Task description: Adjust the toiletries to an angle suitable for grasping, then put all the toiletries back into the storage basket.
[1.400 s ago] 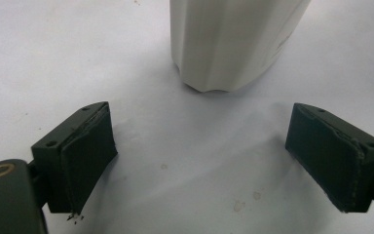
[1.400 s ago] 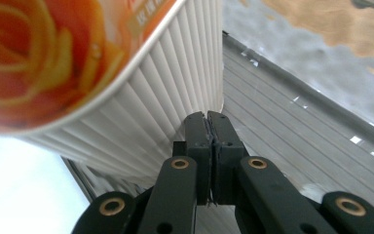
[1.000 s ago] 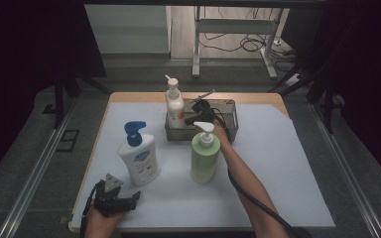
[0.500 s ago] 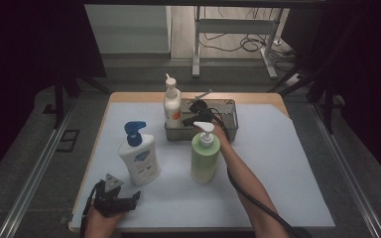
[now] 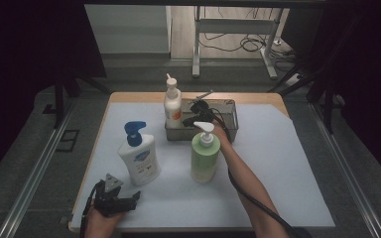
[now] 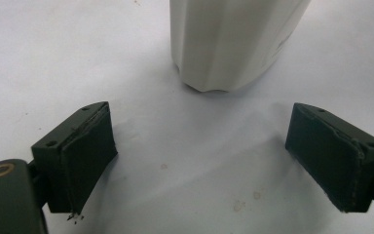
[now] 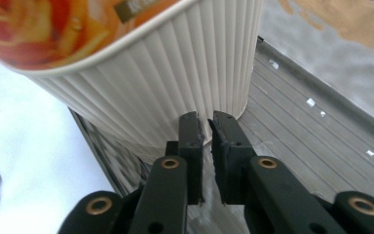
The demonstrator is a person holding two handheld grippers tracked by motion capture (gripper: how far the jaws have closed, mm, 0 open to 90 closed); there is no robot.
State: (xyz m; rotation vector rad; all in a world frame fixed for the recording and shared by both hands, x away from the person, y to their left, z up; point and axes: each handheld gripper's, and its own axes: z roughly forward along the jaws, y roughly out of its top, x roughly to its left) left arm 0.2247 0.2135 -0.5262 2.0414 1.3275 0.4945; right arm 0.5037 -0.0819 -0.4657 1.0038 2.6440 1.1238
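Note:
A white pump bottle with an orange label point(image 5: 172, 106) stands in the left end of a metal tray point(image 5: 229, 106) at the back of the table. My right gripper point(image 5: 194, 115) reaches into the tray beside it. In the right gripper view the bottle's ribbed wall point(image 7: 165, 73) is just ahead of my right gripper point(image 7: 207, 119). Its jaws have just been opening; a narrow gap shows with nothing in it. My left gripper point(image 5: 135, 199) rests open at the front left. Its wide jaws point(image 6: 199, 141) point at the base of a white bottle with a blue pump point(image 5: 140, 158) point(image 6: 229, 44).
A green pump bottle point(image 5: 204, 156) stands mid-table, just in front of the tray and over my right forearm. The tray's ridged floor point(image 7: 297, 131) stretches to the right of the gripper. White sheet covers the table; its front edge lies close to my left hand.

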